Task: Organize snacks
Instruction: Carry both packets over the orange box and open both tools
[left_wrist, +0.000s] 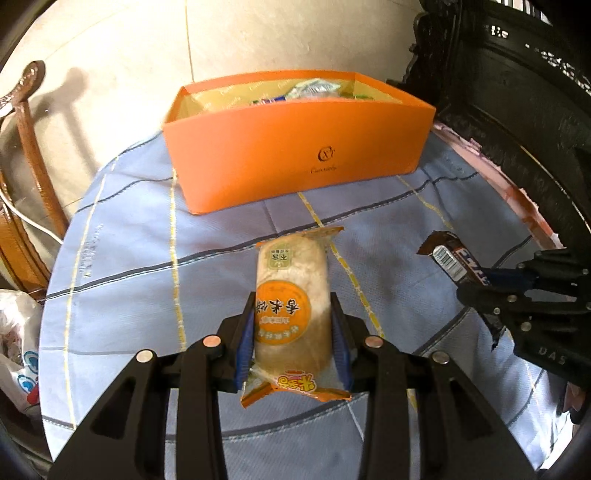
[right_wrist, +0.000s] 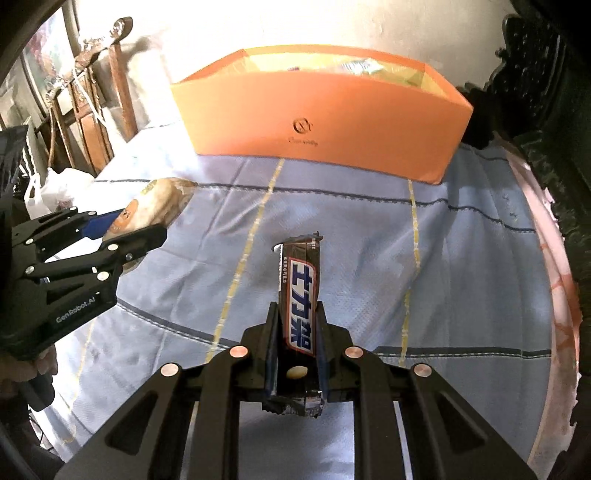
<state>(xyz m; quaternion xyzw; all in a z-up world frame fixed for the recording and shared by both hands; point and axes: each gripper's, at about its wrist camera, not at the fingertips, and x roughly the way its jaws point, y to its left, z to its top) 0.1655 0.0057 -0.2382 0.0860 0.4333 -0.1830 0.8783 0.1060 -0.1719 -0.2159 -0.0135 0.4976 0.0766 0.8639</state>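
My left gripper (left_wrist: 293, 314) is shut on a pale rice-cake roll (left_wrist: 291, 291) in a clear wrapper with an orange label, held above the blue checked tablecloth (left_wrist: 129, 258). My right gripper (right_wrist: 297, 317) is shut on a dark brown chocolate bar (right_wrist: 299, 288) with white and blue lettering. Ahead of both stands an open orange box (left_wrist: 291, 162) with several wrapped snacks inside. In the left wrist view the right gripper (left_wrist: 476, 286) holds the chocolate bar (left_wrist: 448, 258) at the right. In the right wrist view the left gripper (right_wrist: 144, 225) carries the roll (right_wrist: 159, 203) at the left.
A carved dark wooden piece of furniture (left_wrist: 524, 110) stands to the right of the table. A brown wooden chair (left_wrist: 26, 155) and a white plastic bag (left_wrist: 18, 350) are at the left. Pale floor tiles (left_wrist: 258, 37) lie beyond the box.
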